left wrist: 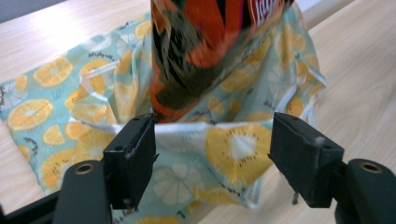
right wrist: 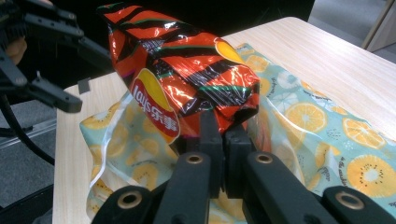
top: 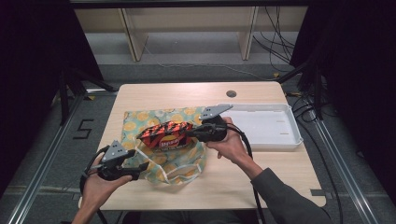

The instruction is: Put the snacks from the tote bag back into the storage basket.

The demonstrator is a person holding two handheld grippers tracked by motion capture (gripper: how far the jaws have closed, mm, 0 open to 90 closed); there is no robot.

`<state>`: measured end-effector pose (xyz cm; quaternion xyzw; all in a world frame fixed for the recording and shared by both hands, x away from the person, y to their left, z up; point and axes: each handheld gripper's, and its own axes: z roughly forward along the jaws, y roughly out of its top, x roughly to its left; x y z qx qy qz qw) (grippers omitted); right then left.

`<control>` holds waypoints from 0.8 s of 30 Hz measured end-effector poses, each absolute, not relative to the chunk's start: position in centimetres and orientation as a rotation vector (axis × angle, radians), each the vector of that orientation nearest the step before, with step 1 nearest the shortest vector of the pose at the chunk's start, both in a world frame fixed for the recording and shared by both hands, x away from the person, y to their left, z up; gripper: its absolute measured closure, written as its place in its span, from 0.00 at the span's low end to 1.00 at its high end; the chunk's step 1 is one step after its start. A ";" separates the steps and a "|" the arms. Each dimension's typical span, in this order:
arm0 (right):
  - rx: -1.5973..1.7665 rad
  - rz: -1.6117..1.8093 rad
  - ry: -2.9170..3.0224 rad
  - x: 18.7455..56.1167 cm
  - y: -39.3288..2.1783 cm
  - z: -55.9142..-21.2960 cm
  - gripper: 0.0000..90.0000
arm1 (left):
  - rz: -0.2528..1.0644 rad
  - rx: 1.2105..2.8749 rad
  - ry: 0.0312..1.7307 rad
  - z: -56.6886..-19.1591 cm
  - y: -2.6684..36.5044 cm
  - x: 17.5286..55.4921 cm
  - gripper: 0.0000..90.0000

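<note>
Orange-print cloth bag (top: 180,161): 1 | chip bag (top: 164,134): 1 | white tray (top: 289,139): 1

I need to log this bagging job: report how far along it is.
Done: the right tongs have clamped the chip bag. In hand: it hangs at the mouth of the cloth bag, not yet inside. The left tongs stand open at the bag's rim. Left: grip the rim, push the chips in.
</note>
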<state>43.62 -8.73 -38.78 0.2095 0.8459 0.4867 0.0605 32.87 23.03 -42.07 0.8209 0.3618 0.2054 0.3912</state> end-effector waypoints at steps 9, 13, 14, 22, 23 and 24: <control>0.653 1.493 2.556 43.4 -8.8 -38.6 1.00 | 0.556 2.107 0.897 -43.3 23.2 32.2 0.32; 0.655 1.519 2.534 43.3 -8.6 -38.5 1.00 | 0.548 2.085 0.907 -43.7 22.8 32.1 0.31; 0.641 1.509 2.552 43.3 -8.6 -38.3 1.00 | 0.539 2.091 0.920 -43.8 22.8 32.0 0.31; 0.655 1.526 2.546 43.1 -8.0 -37.4 1.00 | 0.563 2.119 0.906 -43.9 23.5 32.2 0.31; 0.655 1.535 2.543 43.1 -7.9 -37.3 1.00 | 0.564 2.122 0.903 -43.9 23.5 32.2 0.31; 0.634 1.539 2.547 43.1 -7.8 -37.3 1.00 | 0.564 2.128 0.905 -43.9 23.5 32.2 0.31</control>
